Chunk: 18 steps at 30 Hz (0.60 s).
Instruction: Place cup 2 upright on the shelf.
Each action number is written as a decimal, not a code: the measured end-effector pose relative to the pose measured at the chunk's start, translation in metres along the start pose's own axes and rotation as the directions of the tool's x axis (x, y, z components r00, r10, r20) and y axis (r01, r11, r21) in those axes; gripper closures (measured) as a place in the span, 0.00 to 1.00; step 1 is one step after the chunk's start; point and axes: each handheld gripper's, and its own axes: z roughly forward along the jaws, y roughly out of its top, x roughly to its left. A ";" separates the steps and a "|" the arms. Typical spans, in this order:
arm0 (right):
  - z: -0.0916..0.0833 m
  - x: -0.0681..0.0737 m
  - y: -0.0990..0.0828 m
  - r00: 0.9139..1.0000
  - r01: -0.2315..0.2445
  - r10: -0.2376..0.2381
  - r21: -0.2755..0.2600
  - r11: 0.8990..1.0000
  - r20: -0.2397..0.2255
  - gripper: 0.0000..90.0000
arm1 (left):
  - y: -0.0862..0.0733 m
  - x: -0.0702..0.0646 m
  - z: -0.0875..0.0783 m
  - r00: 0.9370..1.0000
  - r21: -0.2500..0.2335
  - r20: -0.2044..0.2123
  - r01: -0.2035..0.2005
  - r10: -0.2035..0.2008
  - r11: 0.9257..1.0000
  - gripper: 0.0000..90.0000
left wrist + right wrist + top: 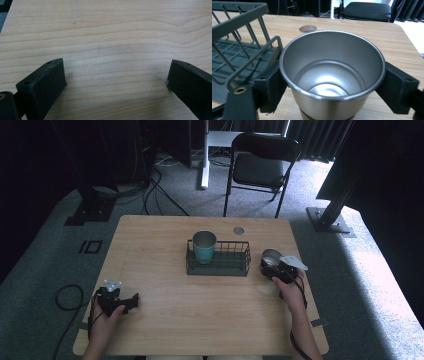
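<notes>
Two handheld grippers are seen over the light wooden desk (165,320). Near the front left corner of the desk, the left gripper (131,302) is rested low over bare wood, and its jaws are spread wide with nothing between them. Further in, close to the right edge, the right gripper (270,266) is closed on the shiny steel cup (332,75), which is held upright; one black jaw is pressed on each side of its wall just under the rim. This cup is found just beside the right end of the dark green wire rack (235,267), outside of it. Inside the rack, at its left end, a teal cup with steel rim (204,247) is already standing. So it is judged that about half is done: the steel cup is grasped but not yet placed in the rack.
</notes>
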 end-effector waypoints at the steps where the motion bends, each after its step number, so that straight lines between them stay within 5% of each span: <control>1: 0.000 0.000 0.001 1.000 0.003 -0.003 0.006 1.000 0.002 0.20 | 0.000 0.000 0.000 1.000 0.000 0.000 -0.001 0.001 1.000 0.03; 18: -0.011 -0.006 0.008 1.000 0.001 -0.001 0.034 0.999 0.002 0.20 | 0.000 0.000 0.000 1.000 0.001 0.000 -0.001 0.001 1.000 0.03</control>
